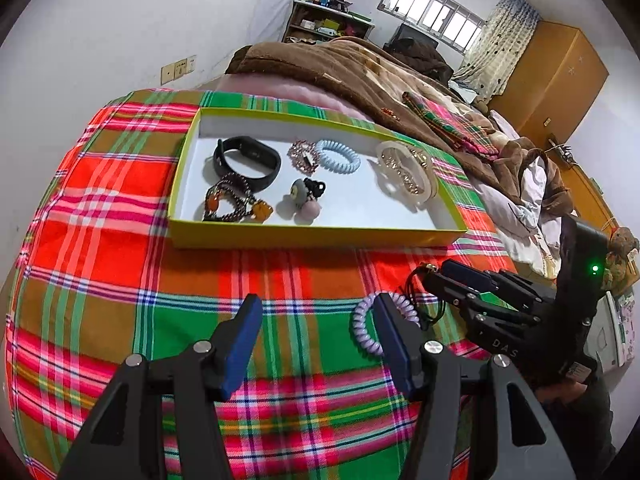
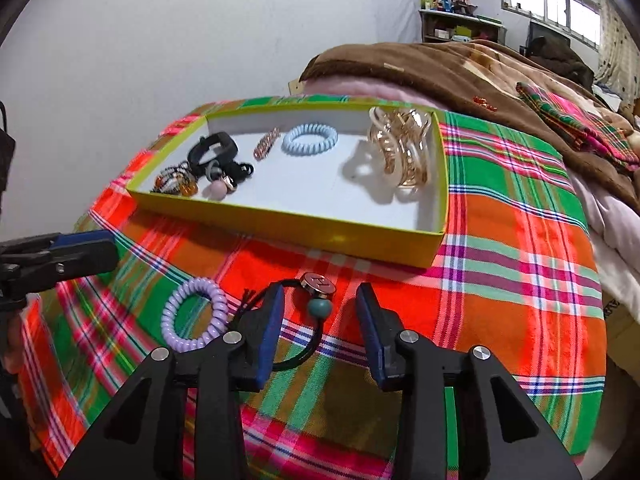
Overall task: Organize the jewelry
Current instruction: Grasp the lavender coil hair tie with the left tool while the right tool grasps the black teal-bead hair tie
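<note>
A yellow-green box (image 1: 320, 236) (image 2: 304, 226) with a white floor lies on the plaid cloth. It holds a black wristband (image 1: 246, 160), a bead bracelet (image 1: 232, 202), a blue spiral hair tie (image 1: 338, 156) (image 2: 310, 139), a clear hair claw (image 1: 406, 172) (image 2: 404, 152) and other small pieces. A purple spiral hair tie (image 1: 366, 330) (image 2: 194, 314) lies on the cloth in front of the box. A black hair elastic with a metal disc and a teal bead (image 2: 320, 306) lies beside it. My left gripper (image 1: 318, 344) is open, its right finger over the purple tie. My right gripper (image 2: 320, 328) is open around the black elastic.
The plaid cloth (image 1: 120, 240) covers the near end of a bed. A brown blanket (image 1: 360, 72) and a folded plaid cloth (image 1: 452, 120) lie behind the box. A shelf, window and wooden wardrobe (image 1: 552, 68) stand at the far wall.
</note>
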The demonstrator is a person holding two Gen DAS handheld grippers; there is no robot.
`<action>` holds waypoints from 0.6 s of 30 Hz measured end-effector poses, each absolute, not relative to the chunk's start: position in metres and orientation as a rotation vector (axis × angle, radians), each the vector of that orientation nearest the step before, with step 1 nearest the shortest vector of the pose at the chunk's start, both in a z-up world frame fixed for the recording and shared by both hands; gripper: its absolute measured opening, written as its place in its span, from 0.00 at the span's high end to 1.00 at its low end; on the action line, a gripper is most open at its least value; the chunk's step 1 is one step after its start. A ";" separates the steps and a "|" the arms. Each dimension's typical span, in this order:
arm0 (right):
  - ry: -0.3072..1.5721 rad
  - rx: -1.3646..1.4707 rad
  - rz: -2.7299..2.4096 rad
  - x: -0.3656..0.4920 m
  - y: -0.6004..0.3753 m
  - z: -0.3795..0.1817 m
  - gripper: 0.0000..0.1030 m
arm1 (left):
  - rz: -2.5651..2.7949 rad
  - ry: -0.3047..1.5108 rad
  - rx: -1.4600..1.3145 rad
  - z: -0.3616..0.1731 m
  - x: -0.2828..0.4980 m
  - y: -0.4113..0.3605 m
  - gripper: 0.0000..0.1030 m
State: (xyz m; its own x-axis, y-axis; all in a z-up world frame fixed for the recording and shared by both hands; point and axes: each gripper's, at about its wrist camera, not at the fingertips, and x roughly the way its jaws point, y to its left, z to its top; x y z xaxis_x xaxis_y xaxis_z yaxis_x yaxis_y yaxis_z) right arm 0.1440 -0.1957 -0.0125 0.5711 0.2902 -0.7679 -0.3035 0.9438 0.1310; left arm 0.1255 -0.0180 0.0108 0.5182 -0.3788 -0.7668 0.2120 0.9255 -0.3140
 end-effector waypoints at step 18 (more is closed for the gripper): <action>0.897 -0.070 0.320 0.144 -0.191 -0.013 0.72 | -0.344 0.991 -0.164 0.004 0.125 -0.030 0.42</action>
